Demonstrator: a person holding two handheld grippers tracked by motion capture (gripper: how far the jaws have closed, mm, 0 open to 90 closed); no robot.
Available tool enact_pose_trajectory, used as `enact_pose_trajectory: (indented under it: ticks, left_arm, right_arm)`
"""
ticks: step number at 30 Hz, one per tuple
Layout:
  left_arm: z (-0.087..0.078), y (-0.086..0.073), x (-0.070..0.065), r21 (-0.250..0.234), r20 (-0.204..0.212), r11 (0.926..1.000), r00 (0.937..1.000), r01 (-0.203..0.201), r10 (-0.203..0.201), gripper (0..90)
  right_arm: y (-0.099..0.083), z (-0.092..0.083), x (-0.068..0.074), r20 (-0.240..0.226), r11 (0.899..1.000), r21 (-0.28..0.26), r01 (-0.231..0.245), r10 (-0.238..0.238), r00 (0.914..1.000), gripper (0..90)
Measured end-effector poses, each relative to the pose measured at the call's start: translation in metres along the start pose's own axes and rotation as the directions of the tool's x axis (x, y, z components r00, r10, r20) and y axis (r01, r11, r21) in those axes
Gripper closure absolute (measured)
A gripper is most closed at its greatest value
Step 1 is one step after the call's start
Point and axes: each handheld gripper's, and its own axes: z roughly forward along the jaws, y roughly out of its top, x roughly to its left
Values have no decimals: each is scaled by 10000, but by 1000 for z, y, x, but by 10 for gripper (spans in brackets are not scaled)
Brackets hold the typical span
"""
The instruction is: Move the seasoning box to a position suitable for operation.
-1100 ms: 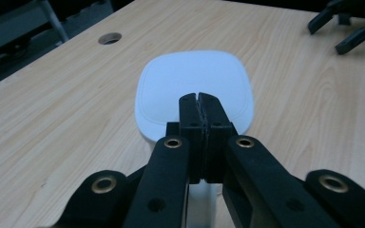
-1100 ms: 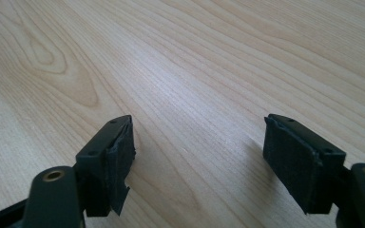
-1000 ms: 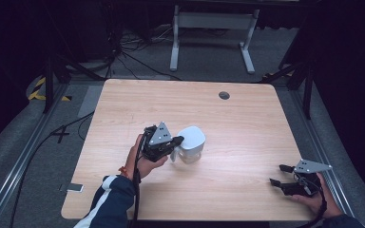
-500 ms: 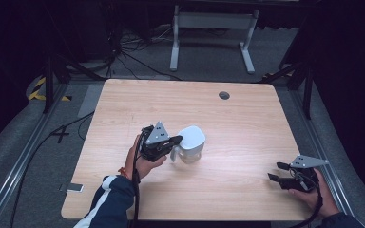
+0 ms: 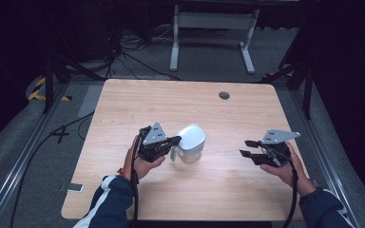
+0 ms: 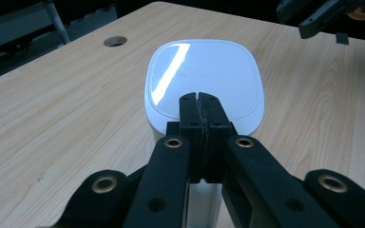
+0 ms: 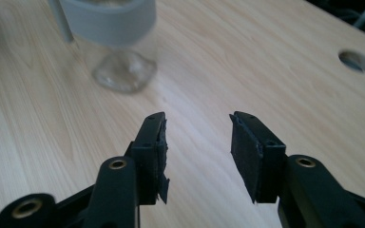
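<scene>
The pitcher [image 5: 190, 144] is standing mid-table. The left gripper [image 5: 171, 141] is clamping its handle, jaws closed. The right gripper [image 5: 248, 148] is hovering well to its right, jaws parted and empty, pointing toward it.

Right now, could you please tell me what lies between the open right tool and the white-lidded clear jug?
Nothing: in the high view, bare light wooden tabletop separates the right tool from the white-lidded clear jug. The right gripper view agrees.
</scene>
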Motion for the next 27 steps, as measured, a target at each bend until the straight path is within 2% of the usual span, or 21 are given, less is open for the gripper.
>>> enact_pose_trajectory:
  ticks: [2, 4, 6, 7, 10, 16, 18, 19, 22, 27]
  left_arm:
    - [0, -1, 0, -20, -47, 10000, 10000, 25, -25, 897]
    - [0, -1, 0, -59, -18, 10000, 10000, 22, -22, 897]
    - [0, -2, 0, -111, -20, 9999, 10000, 68, -69, 897]
    - [0, -2, 0, -111, -20, 9999, 10000, 68, -69, 897]
    - [0, -2, 0, -149, 6, 9998, 9999, 119, -118, 897]
    - [0, -2, 0, -128, 2, 9998, 9999, 145, -145, 897]
    - [0, -2, 0, -129, -30, 9999, 10000, 42, -42, 897]
    - [0, -2, 0, -118, -25, 9999, 10000, 15, -15, 897]
    - [0, -2, 0, -136, -32, 9999, 10000, 14, -14, 897]
    - [0, -2, 0, -150, -24, 9999, 10000, 46, -46, 896]
  right_arm:
    - [14, 8, 4, -308, 9997, -102, 212, -215, 9993, 597]
    - [27, 18, 10, -165, 9983, 58, 586, -585, 9981, 639]
    - [37, 29, 15, -340, 9970, 190, 749, -742, 9967, 678]
    - [37, 29, 15, -340, 9970, 190, 749, -742, 9967, 678]
    - [47, 39, 21, -576, 9935, 353, 1081, -1060, 9927, 755]
    - [61, 54, 26, -760, 9882, 698, 1360, -1307, 9885, 876]
    - [64, 58, 27, -810, 9864, 817, 1430, -1364, 9873, 889]
    - [68, 62, 28, -670, 9828, 1037, 1531, -1467, 9869, 893]
    - [71, 67, 29, -764, 9808, 1220, 1522, -1436, 9867, 894]
    - [76, 75, 32, -757, 9784, 1250, 1644, -1558, 9849, 895]
